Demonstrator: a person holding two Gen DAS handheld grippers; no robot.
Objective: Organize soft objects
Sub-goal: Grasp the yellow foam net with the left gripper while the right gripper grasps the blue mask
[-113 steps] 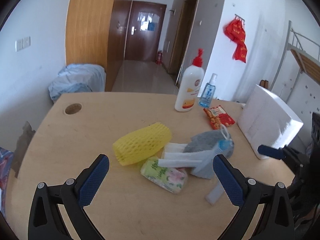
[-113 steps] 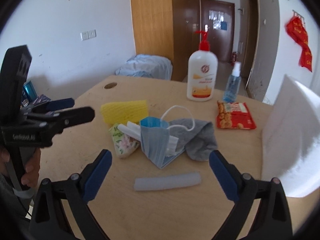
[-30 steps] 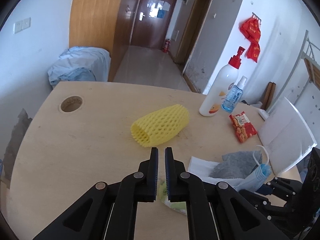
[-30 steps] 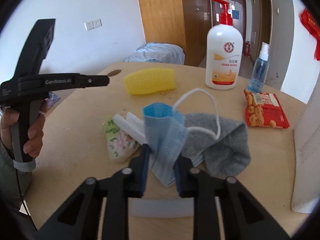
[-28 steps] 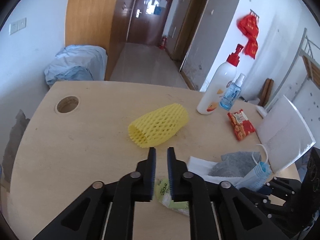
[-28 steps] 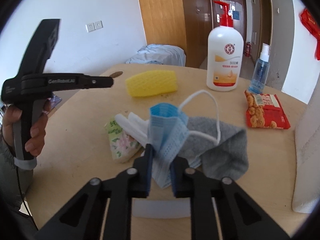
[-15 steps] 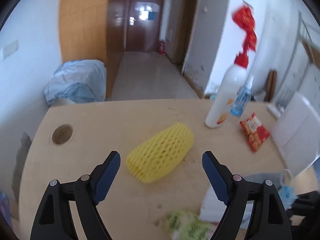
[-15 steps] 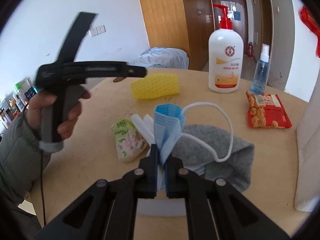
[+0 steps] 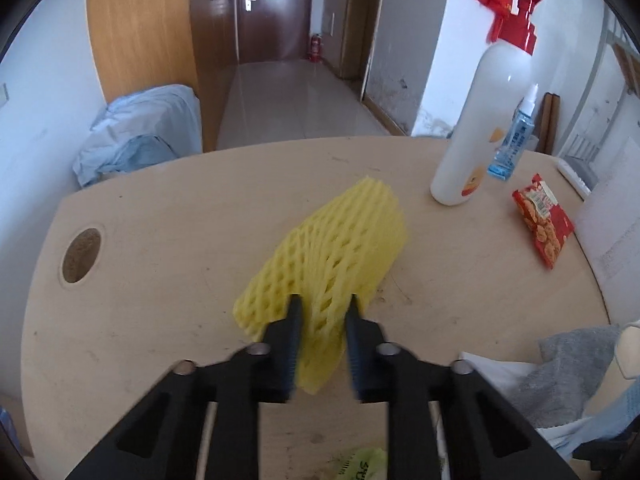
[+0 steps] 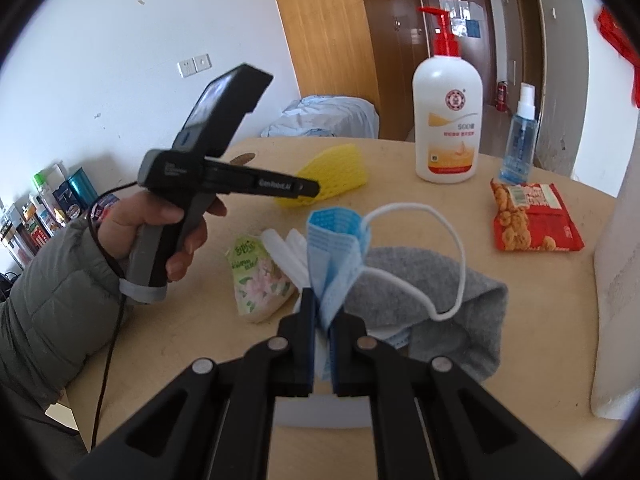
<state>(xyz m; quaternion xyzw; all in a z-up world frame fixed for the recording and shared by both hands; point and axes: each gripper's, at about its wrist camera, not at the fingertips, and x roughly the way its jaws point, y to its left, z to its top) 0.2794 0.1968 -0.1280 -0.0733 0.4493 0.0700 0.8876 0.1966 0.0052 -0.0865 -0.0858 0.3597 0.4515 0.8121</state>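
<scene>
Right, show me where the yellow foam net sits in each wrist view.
Left wrist: the yellow foam net is mid-frame, its near end between the left gripper fingers.
Right wrist: it lies up the table, left of centre.
Shared landmark: the white pump bottle, to its right in both.

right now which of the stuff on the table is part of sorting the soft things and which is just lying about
Part of the job:
foam net, squeezed in the left gripper
face mask, pinched in the right gripper
grey cloth
tissue pack
white foam strip

Just lying about:
pump bottle
spray bottle
snack bag
white box
</scene>
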